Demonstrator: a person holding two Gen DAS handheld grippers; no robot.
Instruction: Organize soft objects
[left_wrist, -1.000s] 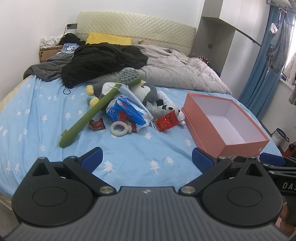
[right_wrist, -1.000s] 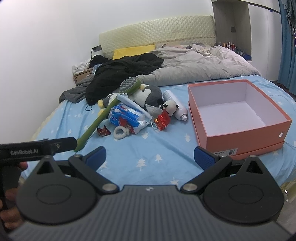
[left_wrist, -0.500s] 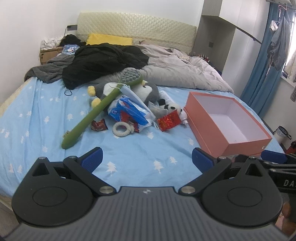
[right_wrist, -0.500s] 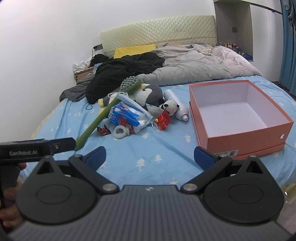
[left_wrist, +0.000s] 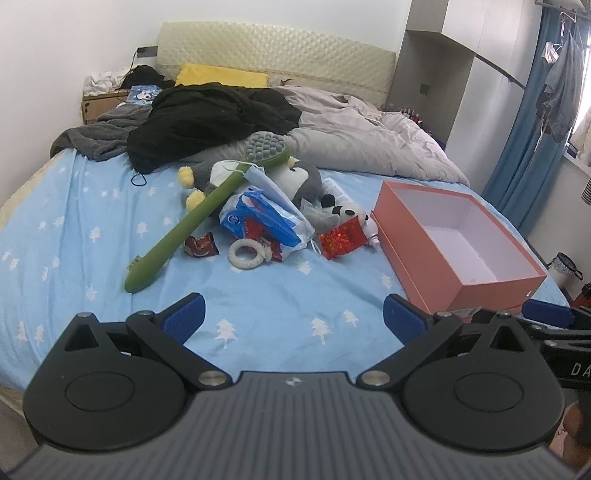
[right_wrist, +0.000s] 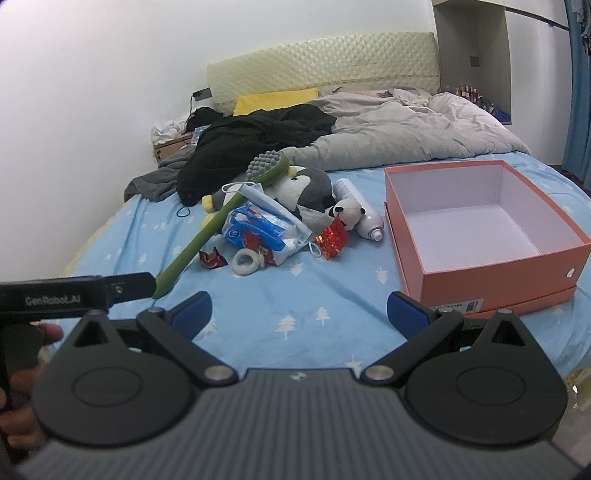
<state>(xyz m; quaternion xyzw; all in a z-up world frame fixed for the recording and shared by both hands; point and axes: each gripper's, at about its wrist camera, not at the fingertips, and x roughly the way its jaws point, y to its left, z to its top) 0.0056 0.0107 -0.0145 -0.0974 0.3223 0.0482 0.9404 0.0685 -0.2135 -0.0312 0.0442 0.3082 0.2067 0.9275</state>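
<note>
- At the near edge of the blue tree-patterned bedsheet (left_wrist: 258, 295), the left gripper (left_wrist: 293, 314) and right gripper (right_wrist: 299, 308) were both released, blue pads spread wide, nothing between them, well short of the pile.
- Just beyond lay the fuzzy white fabric ring (right_wrist: 246, 261), judged light and limp; a pinch across one side of the loop should hold.
- Beside it sat the crinkly blue-and-white plastic tissue pack (right_wrist: 258, 227), judged soft but slippery; grip at mid-body, not at the loose film.
- The long green bath brush with grey nubbed head (left_wrist: 192, 218) rested across the pile, judged stiff; the shaft offered the best hold.
- Behind stood the small panda plush (right_wrist: 347, 212) and the grey-and-white penguin plush (left_wrist: 299, 177), judged compressible; take the body bulk.
- To the right, the open orange cardboard box (right_wrist: 498, 273) was empty.
</note>
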